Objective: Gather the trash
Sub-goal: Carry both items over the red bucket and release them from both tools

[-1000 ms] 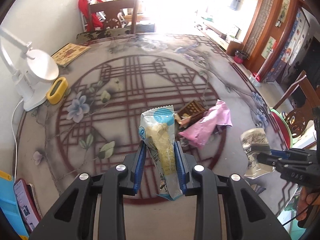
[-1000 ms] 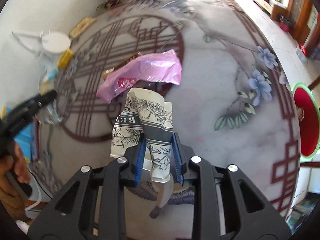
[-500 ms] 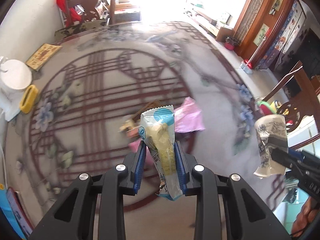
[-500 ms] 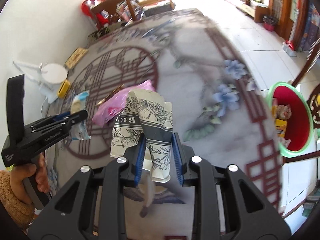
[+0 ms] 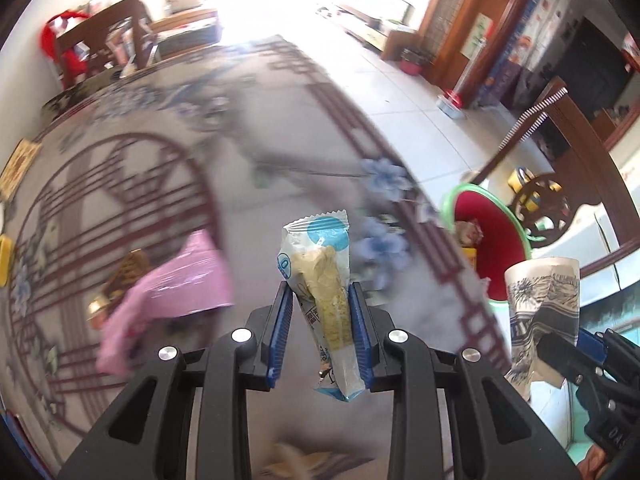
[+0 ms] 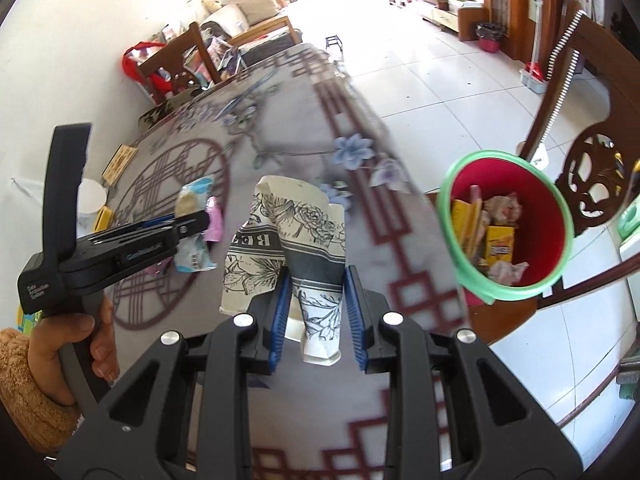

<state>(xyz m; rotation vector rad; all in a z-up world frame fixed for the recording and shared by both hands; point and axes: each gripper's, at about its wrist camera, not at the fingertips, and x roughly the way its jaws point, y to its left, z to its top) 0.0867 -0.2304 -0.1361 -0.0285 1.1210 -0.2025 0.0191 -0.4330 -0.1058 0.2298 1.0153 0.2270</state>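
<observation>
A snack wrapper (image 5: 320, 280) is being pinched upright between the blue pads (image 5: 280, 332) of the left gripper (image 5: 320, 334), its crimped top pointing away from the camera and its lower end hanging below the jaws. The wrapper is being held above the table (image 5: 280, 128), near the table's right edge. On the table to the left of it, a pink bag (image 5: 176, 292) is lying over a small brown packet (image 5: 124, 276); both are blurred. Beyond the table edge, to the right, a red bin (image 5: 496, 248) with a green rim is standing on the floor beside a wooden chair (image 5: 560, 184).

A crumpled paper cup (image 6: 296, 248) with a black floral print is being gripped by the right gripper (image 6: 318, 320), its jaws closed narrowly on the cup's lower part, with the torn mouth of the cup uppermost. The cup is being held over the table's edge. To the right, the bin (image 6: 448, 208) is being seen from above, with yellow boxes and crumpled paper inside. To the left in this view, the left gripper (image 6: 192, 224) is being carried by a hand (image 6: 88, 344) in a fuzzy sleeve, the wrapper (image 6: 192, 236) showing at its tip.
</observation>
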